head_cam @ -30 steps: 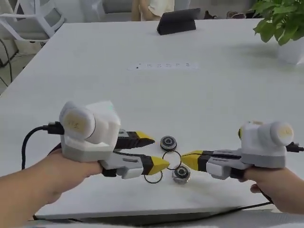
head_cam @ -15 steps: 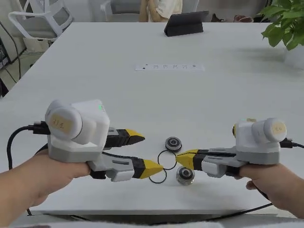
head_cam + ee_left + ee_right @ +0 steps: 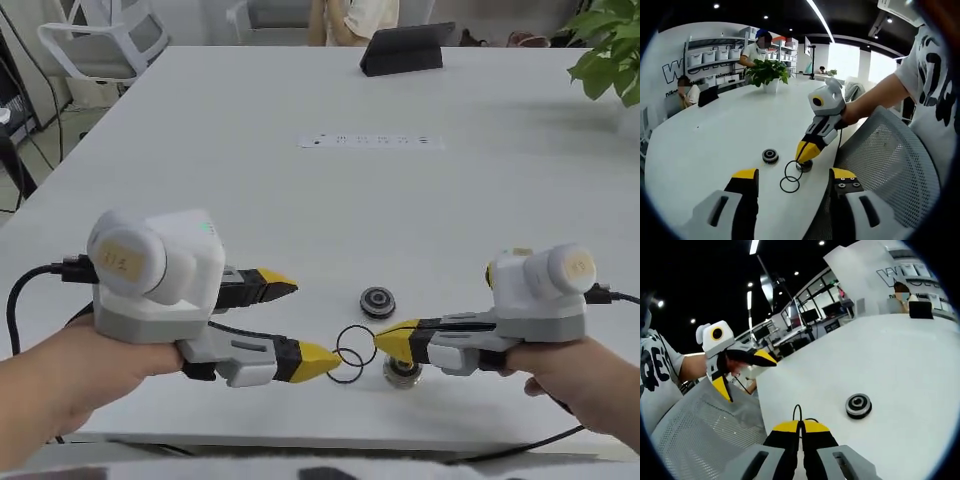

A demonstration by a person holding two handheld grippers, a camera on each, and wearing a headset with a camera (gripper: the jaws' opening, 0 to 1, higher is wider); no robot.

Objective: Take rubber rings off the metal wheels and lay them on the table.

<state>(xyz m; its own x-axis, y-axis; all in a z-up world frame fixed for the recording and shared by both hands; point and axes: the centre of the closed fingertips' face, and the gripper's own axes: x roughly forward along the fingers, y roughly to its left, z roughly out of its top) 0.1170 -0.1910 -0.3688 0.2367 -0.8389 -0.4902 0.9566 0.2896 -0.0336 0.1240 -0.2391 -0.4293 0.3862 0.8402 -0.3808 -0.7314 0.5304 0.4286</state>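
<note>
Right claw [image 3: 384, 343] grips ring [image 3: 338, 348] (roughly level).

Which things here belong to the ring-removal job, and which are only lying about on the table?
Job in hand:
- far metal wheel
- near metal wheel
- rubber ring pinched by the right hand-held gripper
- loose rubber ring on the table
- left hand-held gripper, open

Just lying about:
- white power strip
- dark tablet
- plant
- chair

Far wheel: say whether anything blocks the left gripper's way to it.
Nothing visible does: bare table lies between the open left gripper and the wheel. The rubber ring pinched by the right gripper sits aside.
</note>
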